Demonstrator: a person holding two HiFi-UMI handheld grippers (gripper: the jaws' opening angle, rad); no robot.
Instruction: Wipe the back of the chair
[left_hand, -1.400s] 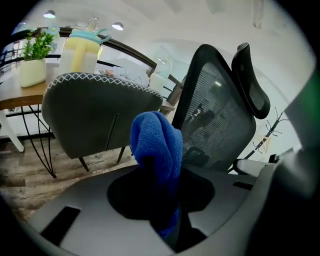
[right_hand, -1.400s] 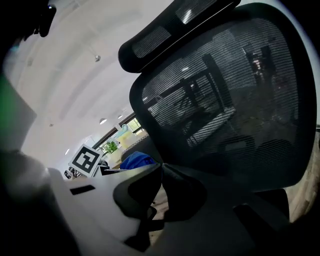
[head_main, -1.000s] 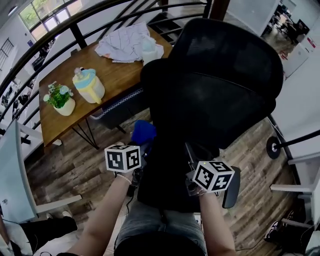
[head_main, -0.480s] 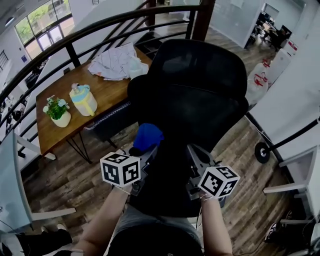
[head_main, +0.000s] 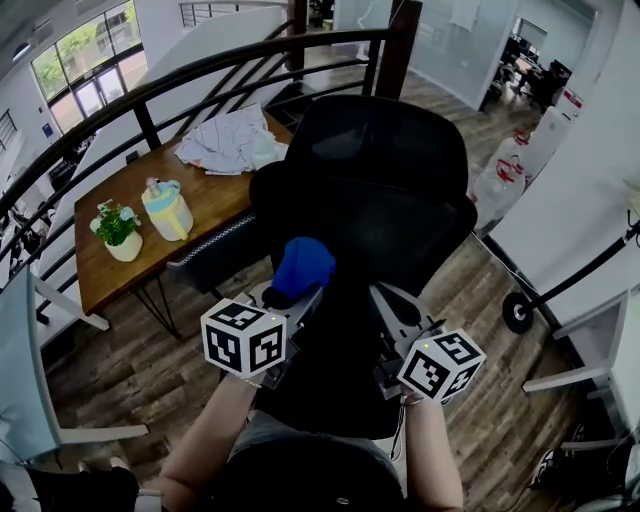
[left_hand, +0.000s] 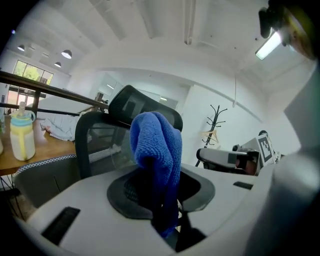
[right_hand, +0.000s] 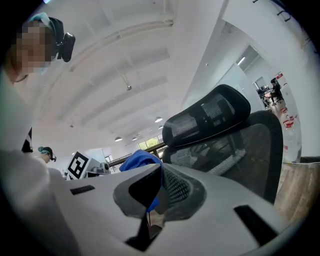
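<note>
A black mesh office chair stands in front of me, its back turned my way and its headrest at the top. My left gripper is shut on a bunched blue cloth, which sits close to the lower left of the chair back. In the left gripper view the cloth sticks up between the jaws, with the chair back behind it. My right gripper is beside the left one, low at the chair back, jaws shut with nothing in them. The chair fills the right of the right gripper view.
A wooden table at the left holds a yellow pitcher, a potted plant and a crumpled cloth pile. A black railing curves behind. White bags stand at the right, and a wheeled stand base is on the wood floor.
The left gripper and blue cloth have risen toward the chair back, and the right gripper has moved up alongside. The view has pulled back, so the chair looks smaller.
</note>
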